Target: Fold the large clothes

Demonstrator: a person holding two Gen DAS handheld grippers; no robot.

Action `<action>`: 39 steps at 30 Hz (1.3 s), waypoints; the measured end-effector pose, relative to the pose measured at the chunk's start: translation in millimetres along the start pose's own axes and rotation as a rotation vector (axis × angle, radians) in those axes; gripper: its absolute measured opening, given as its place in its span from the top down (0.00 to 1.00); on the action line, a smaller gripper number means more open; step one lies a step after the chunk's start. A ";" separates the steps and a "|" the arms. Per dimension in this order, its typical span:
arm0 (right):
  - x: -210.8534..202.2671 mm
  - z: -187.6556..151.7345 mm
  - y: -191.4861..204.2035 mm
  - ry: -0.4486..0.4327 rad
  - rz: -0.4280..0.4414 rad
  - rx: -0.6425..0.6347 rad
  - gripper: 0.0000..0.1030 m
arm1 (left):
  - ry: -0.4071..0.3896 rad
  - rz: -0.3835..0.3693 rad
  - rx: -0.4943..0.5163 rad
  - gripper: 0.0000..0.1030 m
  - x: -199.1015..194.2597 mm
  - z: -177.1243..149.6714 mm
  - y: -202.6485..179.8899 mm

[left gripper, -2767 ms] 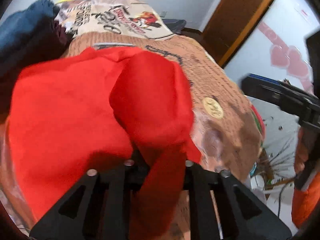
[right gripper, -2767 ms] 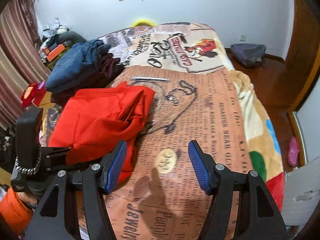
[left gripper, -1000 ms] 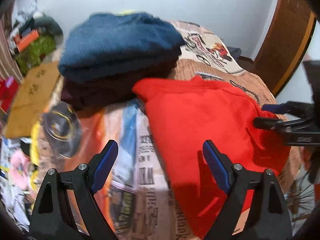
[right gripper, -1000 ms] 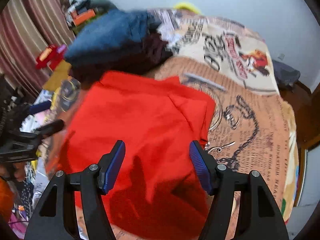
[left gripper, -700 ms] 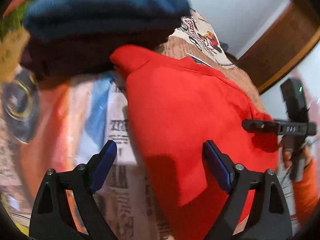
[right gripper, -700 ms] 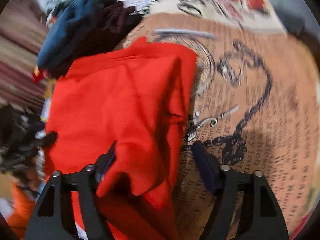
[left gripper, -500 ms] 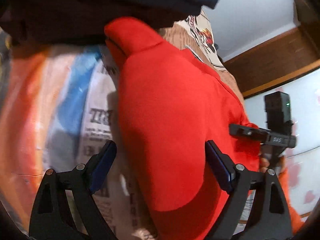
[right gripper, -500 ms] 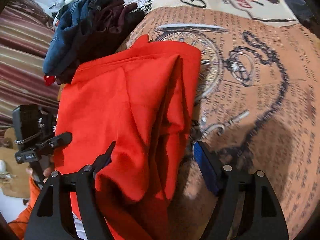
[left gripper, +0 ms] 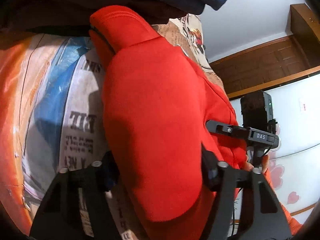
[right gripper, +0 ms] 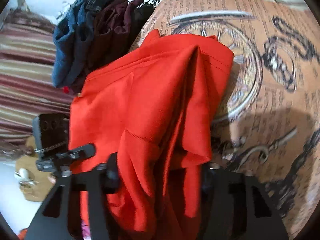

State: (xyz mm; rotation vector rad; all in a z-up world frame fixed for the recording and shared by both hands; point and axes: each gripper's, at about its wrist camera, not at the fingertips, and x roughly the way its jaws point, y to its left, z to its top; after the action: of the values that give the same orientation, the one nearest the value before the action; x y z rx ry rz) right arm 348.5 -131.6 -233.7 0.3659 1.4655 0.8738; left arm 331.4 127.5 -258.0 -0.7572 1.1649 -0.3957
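Note:
A folded red garment (left gripper: 156,108) lies on the newspaper-print bedspread (left gripper: 80,104). My left gripper (left gripper: 160,172) is open, its jaws standing either side of the garment's near left edge, with red cloth between them. My right gripper (right gripper: 158,172) is open too, straddling the bunched near right edge of the red garment (right gripper: 152,92). Each gripper shows in the other's view: the right one at the garment's far side in the left wrist view (left gripper: 232,130), the left one in the right wrist view (right gripper: 80,152). The fingertips are partly hidden by cloth.
A stack of folded dark blue (right gripper: 76,30) and maroon (right gripper: 114,26) clothes sits just beyond the red garment on the bed. The bedspread (right gripper: 270,70) stretches right. A wooden door (left gripper: 270,60) and a white wall stand past the bed. Striped curtains (right gripper: 26,70) hang at the left.
Both grippers dropped low and pushed forward onto the red garment's near edges, so cloth now sits between each pair of jaws. Earlier the left gripper let go of a red fold.

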 end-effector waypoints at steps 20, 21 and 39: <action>-109.3 -28.8 163.7 -0.324 0.006 -0.285 0.74 | -0.330 0.077 0.325 0.68 -175.5 -24.0 -141.3; -111.5 -23.3 174.8 -0.338 0.008 -0.304 0.74 | -0.349 0.084 0.337 0.68 -182.0 -22.5 -148.4; -46.3 148.6 256.6 -0.406 -0.040 -0.382 0.74 | -0.475 0.256 0.325 0.65 -236.6 164.8 -77.8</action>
State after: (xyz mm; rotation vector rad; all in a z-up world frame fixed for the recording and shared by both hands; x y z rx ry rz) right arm 421.8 46.4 -3.5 0.2097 0.9066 0.9596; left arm 404.9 279.0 -11.4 -0.3799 0.7131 -0.1685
